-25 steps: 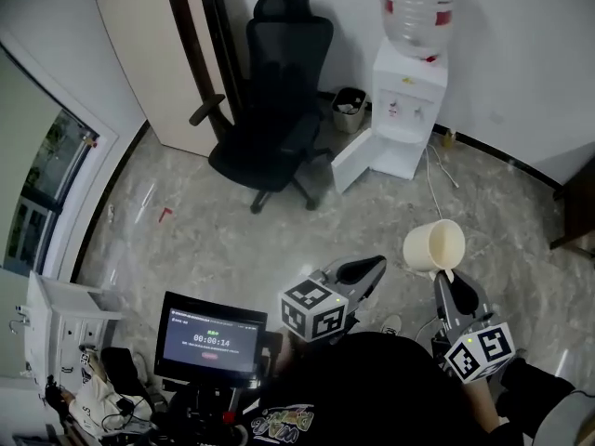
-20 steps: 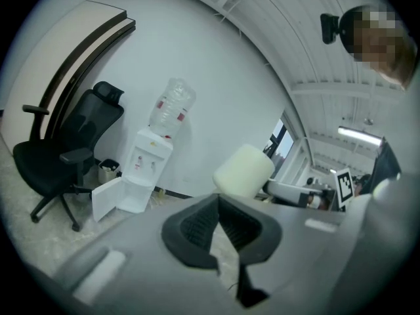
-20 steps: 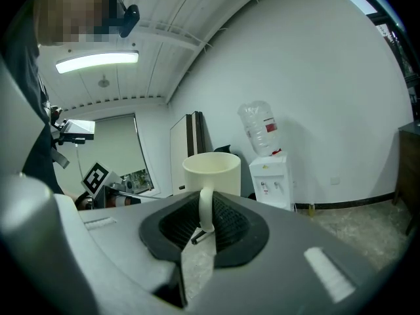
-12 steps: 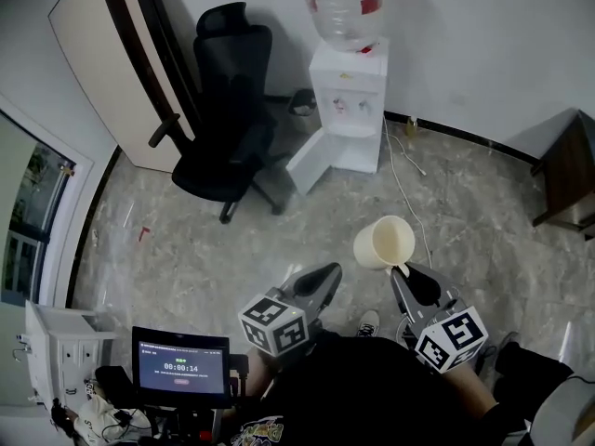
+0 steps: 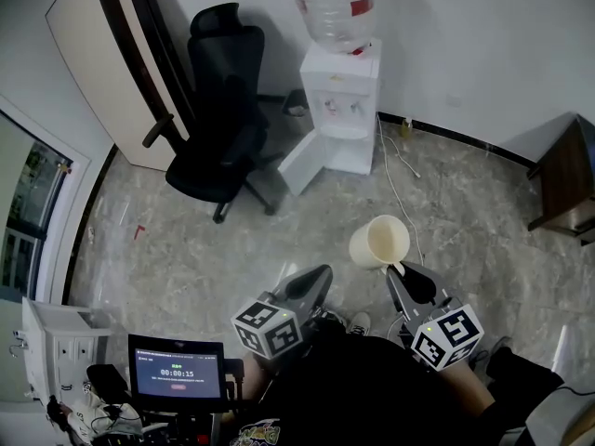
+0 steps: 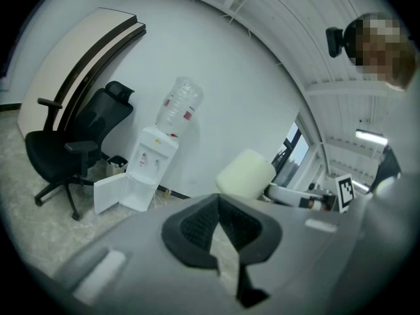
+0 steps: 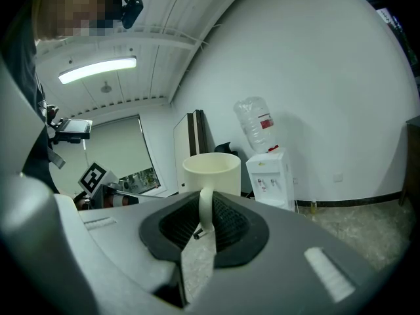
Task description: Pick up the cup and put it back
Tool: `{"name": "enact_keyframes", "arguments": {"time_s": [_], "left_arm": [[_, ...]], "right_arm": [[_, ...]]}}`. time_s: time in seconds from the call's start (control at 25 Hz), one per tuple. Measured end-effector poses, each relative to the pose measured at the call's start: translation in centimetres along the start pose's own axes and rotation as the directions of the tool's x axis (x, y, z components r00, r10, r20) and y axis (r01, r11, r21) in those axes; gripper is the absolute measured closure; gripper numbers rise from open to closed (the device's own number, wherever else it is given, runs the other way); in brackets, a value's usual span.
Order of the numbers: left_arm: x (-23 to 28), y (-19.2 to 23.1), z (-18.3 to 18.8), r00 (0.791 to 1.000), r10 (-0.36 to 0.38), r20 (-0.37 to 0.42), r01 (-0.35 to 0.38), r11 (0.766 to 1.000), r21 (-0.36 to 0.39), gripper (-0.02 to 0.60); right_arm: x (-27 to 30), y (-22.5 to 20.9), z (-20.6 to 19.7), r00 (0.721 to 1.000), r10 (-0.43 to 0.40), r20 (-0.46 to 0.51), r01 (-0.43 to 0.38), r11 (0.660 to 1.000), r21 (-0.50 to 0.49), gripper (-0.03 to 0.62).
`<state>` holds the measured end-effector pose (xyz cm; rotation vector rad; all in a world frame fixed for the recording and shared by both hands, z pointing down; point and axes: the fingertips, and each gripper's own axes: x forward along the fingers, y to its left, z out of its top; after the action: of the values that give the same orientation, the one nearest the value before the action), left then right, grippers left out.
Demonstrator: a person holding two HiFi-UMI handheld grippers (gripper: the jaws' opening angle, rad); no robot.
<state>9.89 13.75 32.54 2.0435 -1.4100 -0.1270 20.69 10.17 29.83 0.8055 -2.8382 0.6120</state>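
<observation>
Right gripper (image 5: 402, 272) is clamped on the handle of the cup (image 5: 379, 242), held before the water dispenser (image 5: 342, 110); left gripper (image 5: 316, 277) (jaws together, empty) is held there too.

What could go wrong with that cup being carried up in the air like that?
1. The right tool pinches the cup only by its thin handle, so the cup might swivel or slip out.
2. The cup hangs over the hard floor with nothing under it, so a drop could well break it.
3. The left tool is empty and off to the side, so it gives the cup no support.
</observation>
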Motion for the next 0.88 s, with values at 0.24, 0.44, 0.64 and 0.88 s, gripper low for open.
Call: {"name": "enact_keyframes", "arguments": {"time_s": [0.24, 0.44, 0.64, 0.88], "left_arm": [[0.2, 2.0, 1.3, 1.000, 0.018, 0.013, -0.018, 1.000, -0.007, 0.577], [-0.2, 6.6, 3.3, 0.999, 0.038, 0.030, -0.037, 0.999, -0.040, 0.577], [-1.3, 12.4, 7.0, 1.000, 0.008, 0.018, -0.007, 1.000, -0.015, 0.577], [-3.0, 20.5, 13.1, 0.999, -0.050, -0.008, 0.050, 0.999, 0.002, 0.577]], "right_arm": [[3.0, -0.4, 0.4, 1.000, 0.016, -0.024, -0.016, 1.000, 0.000, 0.542], [7.5, 0.2, 0.7, 0.999, 0.017, -0.040, -0.017, 1.000, -0.004, 0.542], [13.8, 2.1, 1.4, 0.999, -0.023, -0.034, 0.023, 1.000, -0.011, 0.542], [22.6, 6.1, 3.4, 0.997, -0.077, -0.003, 0.077, 0.997, -0.001, 0.543]]}}
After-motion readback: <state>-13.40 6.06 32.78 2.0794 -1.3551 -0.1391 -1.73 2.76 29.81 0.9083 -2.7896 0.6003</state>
